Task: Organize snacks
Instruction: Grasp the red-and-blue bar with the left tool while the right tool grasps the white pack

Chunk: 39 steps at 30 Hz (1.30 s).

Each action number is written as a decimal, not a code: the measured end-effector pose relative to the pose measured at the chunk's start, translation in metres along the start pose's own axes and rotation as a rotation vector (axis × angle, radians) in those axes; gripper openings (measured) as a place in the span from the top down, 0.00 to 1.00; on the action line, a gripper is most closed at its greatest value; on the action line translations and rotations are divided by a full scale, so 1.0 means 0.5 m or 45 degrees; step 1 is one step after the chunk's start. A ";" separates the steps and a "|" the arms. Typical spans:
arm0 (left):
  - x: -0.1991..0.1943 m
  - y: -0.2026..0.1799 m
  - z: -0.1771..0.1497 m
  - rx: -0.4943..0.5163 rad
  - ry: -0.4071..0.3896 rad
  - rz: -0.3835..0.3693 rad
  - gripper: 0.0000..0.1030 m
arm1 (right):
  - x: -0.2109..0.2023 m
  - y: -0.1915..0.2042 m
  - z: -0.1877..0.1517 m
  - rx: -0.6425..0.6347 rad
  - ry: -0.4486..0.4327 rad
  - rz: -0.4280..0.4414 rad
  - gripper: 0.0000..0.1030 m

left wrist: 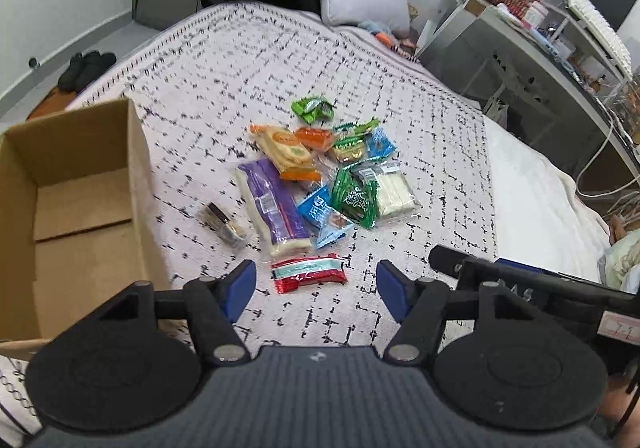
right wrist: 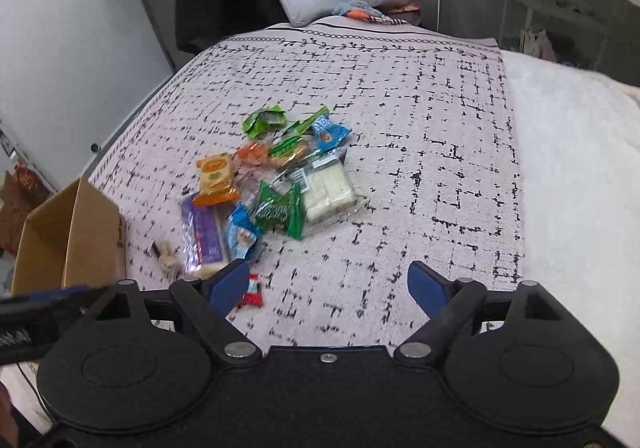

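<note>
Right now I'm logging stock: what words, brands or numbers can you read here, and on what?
"AS", with an unclear letter before it: on the right gripper, on its black housing.
Perhaps "7-1", handwritten, unsure: white label on that housing.
Green packet: white characters, too blurred to read.
Purple pack, blue packet: print too small to read.

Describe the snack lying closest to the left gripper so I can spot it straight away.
Start from the cardboard box at the left edge of the patterned bedspread, then look right to the snack pile. Just in front of the open left gripper, apart from the pile's near end, lies the red packet. It alone is shiny red with a pale green and white band.
</note>
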<state>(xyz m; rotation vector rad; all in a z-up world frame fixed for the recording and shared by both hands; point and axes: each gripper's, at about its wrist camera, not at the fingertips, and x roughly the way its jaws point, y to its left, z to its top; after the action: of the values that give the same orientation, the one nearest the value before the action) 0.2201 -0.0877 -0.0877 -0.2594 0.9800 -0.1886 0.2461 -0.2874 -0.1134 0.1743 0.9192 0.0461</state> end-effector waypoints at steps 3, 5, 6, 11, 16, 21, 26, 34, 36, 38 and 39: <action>0.031 -0.004 0.005 -0.042 0.034 -0.006 0.39 | 0.022 -0.015 0.012 0.031 0.015 0.011 0.21; 0.052 -0.007 0.008 -0.072 0.064 -0.010 0.39 | 0.039 -0.023 0.018 0.042 0.035 0.006 0.22; 0.063 -0.008 0.011 -0.092 0.079 -0.012 0.39 | 0.048 -0.027 0.022 0.049 0.045 0.005 0.23; 0.112 -0.009 0.028 -0.179 0.127 0.001 0.39 | 0.085 -0.043 0.037 0.076 0.085 0.012 0.28; 0.164 -0.011 0.035 -0.261 0.200 0.015 0.42 | 0.124 -0.062 0.061 0.127 0.125 0.053 0.28; 0.204 -0.020 0.037 -0.295 0.258 0.047 0.42 | 0.165 -0.071 0.079 0.150 0.174 0.092 0.28; 0.231 -0.025 0.041 -0.315 0.286 0.091 0.42 | 0.202 -0.076 0.092 0.154 0.193 0.098 0.28; 0.265 -0.025 0.044 -0.319 0.321 0.179 0.42 | 0.248 -0.066 0.121 0.130 0.206 0.128 0.20; 0.275 -0.026 0.043 -0.314 0.330 0.205 0.42 | 0.255 -0.060 0.123 0.098 0.206 0.115 0.20; 0.282 -0.027 0.042 -0.315 0.331 0.226 0.41 | 0.260 -0.057 0.122 0.071 0.205 0.105 0.20; 0.285 -0.028 0.043 -0.312 0.330 0.233 0.41 | 0.261 -0.055 0.120 0.054 0.205 0.101 0.20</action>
<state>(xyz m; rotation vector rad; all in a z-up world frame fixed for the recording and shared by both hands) 0.3154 -0.1373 -0.1851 -0.3737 1.2797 0.0687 0.3723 -0.3074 -0.1851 0.2489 1.0738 0.1156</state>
